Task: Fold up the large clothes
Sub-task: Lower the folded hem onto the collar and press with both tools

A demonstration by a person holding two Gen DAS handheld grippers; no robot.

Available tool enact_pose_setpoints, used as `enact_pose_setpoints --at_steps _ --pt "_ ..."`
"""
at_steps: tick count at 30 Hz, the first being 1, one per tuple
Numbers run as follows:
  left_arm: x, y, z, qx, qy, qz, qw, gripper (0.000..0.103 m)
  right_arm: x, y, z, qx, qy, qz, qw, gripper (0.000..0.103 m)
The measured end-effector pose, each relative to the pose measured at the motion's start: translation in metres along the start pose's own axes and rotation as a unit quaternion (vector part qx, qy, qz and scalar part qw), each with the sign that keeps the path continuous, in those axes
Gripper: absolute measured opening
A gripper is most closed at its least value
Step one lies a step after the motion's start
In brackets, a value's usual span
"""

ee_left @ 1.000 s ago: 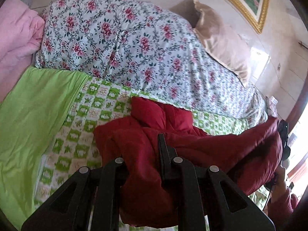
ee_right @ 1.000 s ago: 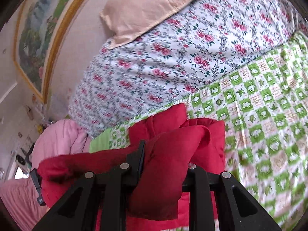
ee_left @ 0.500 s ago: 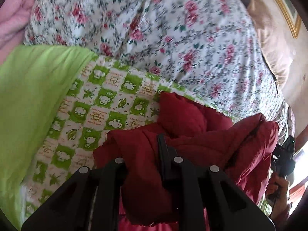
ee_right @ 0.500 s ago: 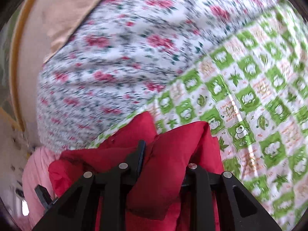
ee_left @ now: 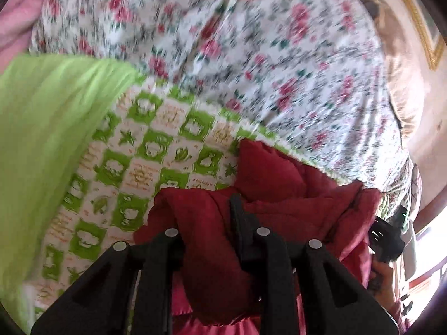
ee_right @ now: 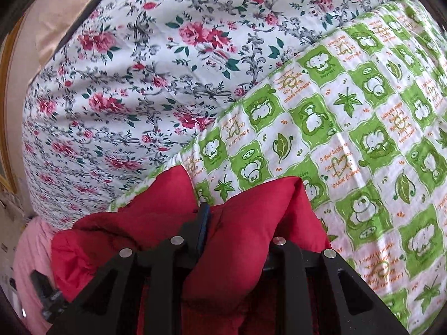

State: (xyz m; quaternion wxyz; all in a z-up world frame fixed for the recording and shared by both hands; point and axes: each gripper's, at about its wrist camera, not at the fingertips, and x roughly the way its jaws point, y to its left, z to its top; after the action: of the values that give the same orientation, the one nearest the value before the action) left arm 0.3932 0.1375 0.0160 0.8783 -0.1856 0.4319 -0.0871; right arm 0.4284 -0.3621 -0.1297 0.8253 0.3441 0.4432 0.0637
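the left gripper [ee_left: 212, 240] has its black fingers [ee_left: 237, 217] clamped on a fat bunch of the red puffy coat [ee_left: 279, 195]. the right gripper [ee_right: 232, 240] has its fingers [ee_right: 202, 223] clamped on the red puffy coat [ee_right: 245, 229] too, at another part. the coat hangs between the two grippers, all bunched up and folded over itself. it is held over the bed, just above the green and white checked sheet [ee_right: 363, 139] with little animals and leaves on it. one soft red corner pokes up past the fingers in both views.

behind the checked sheet is a big flowery blanket [ee_right: 167, 69] with pink roses, piled up high. a plain bright green cloth [ee_left: 47, 139] lies on the left of the checked sheet in the left view. something pink [ee_right: 30, 256] sits at the far edge of the bed. the left view is blurry.
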Motion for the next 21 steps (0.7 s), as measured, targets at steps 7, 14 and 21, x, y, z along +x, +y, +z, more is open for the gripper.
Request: enact_pose_setpoints --at_steps 7,14,21 --pt "-0.070 -0.031 0.001 0.059 -0.059 0.010 0.9965 0.024 0.019 0.008 0.001 -0.013 -0.004 -0.027 1.000 0.024" --pt "-0.093 -0.085 -0.027 0.117 -0.060 -0.040 0.9905 0.024 0.029 0.013 0.004 -0.019 -0.003 -0.034 0.999 0.027" --pt "-0.004 -0.140 -0.070 0.164 0.062 -0.070 0.9821 0.024 0.026 0.028 0.012 -0.026 0.005 -0.033 0.999 0.036"
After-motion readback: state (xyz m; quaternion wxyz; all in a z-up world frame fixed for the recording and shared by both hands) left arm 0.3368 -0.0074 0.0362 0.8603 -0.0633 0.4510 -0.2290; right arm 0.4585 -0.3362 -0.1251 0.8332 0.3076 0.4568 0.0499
